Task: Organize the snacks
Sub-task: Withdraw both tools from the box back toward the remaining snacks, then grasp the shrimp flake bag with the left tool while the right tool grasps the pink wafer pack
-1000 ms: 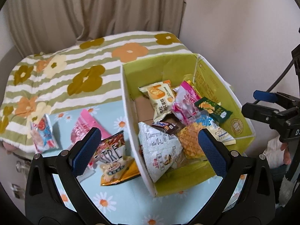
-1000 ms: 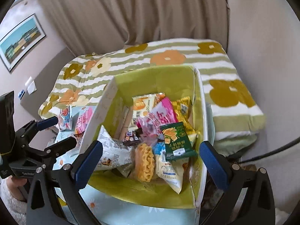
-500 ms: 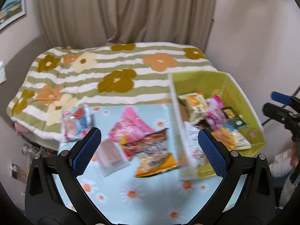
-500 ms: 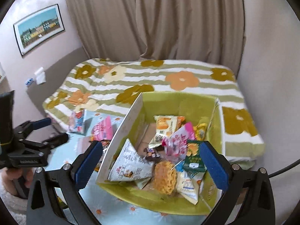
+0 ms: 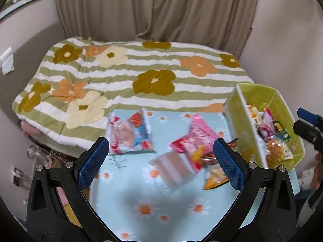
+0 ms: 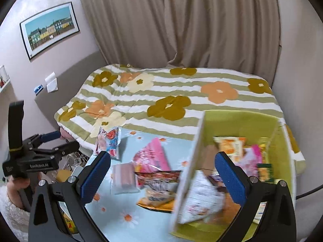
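In the left wrist view, the left gripper (image 5: pixel 161 159) hangs above a light blue daisy-print cloth (image 5: pixel 145 209) with its blue-padded fingers spread wide and nothing between them. Under the gap lie loose snack packets: a red, white and blue packet (image 5: pixel 129 135) toward the far left, a pink packet (image 5: pixel 196 139) to its right, and a pale pinkish clear-wrapped packet (image 5: pixel 173 168) nearer the camera, touching the pink one. An orange packet (image 5: pixel 215 177) pokes out beside the right finger. All are blurred, so their print cannot be read. To the right stands a yellow-green box (image 5: pixel 242 109) with more snacks heaped inside, and beyond its far wall the tips of the right gripper (image 5: pixel 306 123) show at the frame edge. Behind the cloth lies a striped floral quilt (image 5: pixel 141 74) before beige curtains (image 5: pixel 157 10).

In the right wrist view, the right gripper (image 6: pixel 162 173) is likewise released, fingers wide apart and empty, straddling the white near wall of the yellow-green box (image 6: pixel 238 121). Inside the box sit a white printed packet (image 6: pixel 201 199), an orange-and-white packet (image 6: pixel 232 145) and a pink one (image 6: pixel 250 159). On the daisy-print cloth (image 6: pixel 121 211) left of the box lie the pink packet (image 6: pixel 151 157), the clear-wrapped packet (image 6: pixel 123 177) and a dark red packet (image 6: pixel 159 179) overlapping an orange one. The left gripper (image 6: pixel 58 141) shows at far left, held by a hand (image 6: pixel 19 183), jaws parted. A framed picture (image 6: pixel 50 28) hangs on the wall
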